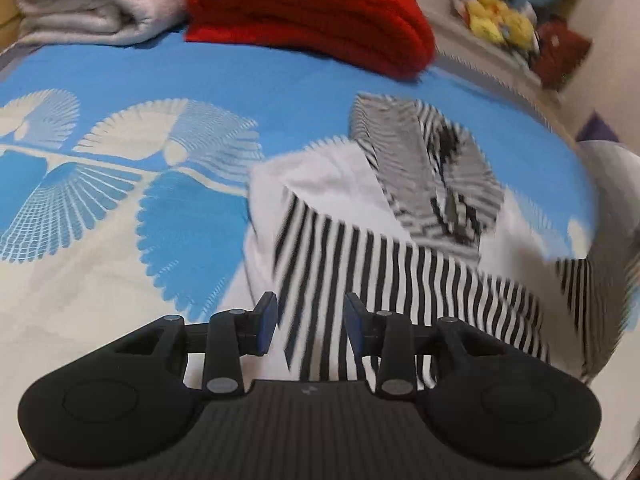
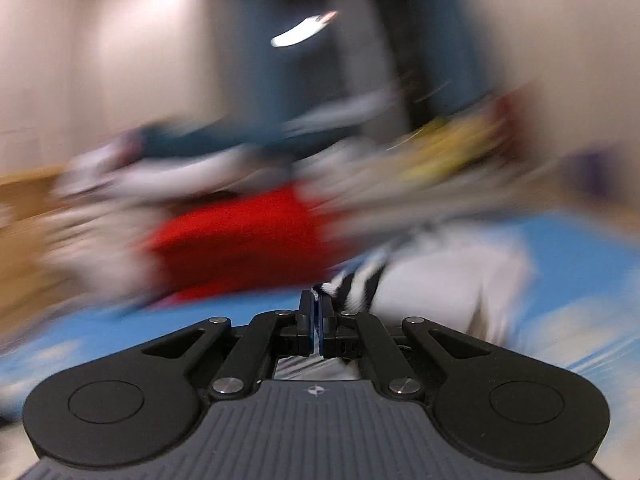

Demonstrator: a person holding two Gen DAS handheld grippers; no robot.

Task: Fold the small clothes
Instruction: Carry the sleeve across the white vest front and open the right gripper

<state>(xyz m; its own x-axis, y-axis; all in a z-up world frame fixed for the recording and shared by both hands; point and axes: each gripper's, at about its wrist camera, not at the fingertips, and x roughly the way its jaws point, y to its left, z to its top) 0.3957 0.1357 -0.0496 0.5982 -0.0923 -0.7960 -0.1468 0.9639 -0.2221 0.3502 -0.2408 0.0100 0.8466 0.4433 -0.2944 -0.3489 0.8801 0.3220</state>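
Note:
A small black-and-white striped garment [image 1: 404, 264] with white parts lies partly folded on the blue patterned bedspread [image 1: 280, 76]. My left gripper [image 1: 311, 322] hovers over its near edge with its jaws apart; striped cloth shows in the gap below them, and the pads do not press on it. In the blurred right wrist view, my right gripper [image 2: 318, 316] is shut, pinching an edge of the striped garment [image 2: 360, 276], which trails away to the right, lifted off the bedspread [image 2: 580, 248].
A folded red blanket [image 1: 312, 8] and a folded white blanket [image 1: 92, 4] sit at the far side of the bed. Yellow soft toys [image 1: 500, 20] lie on a ledge at the back right. The red blanket [image 2: 240, 244] is ahead of the right gripper.

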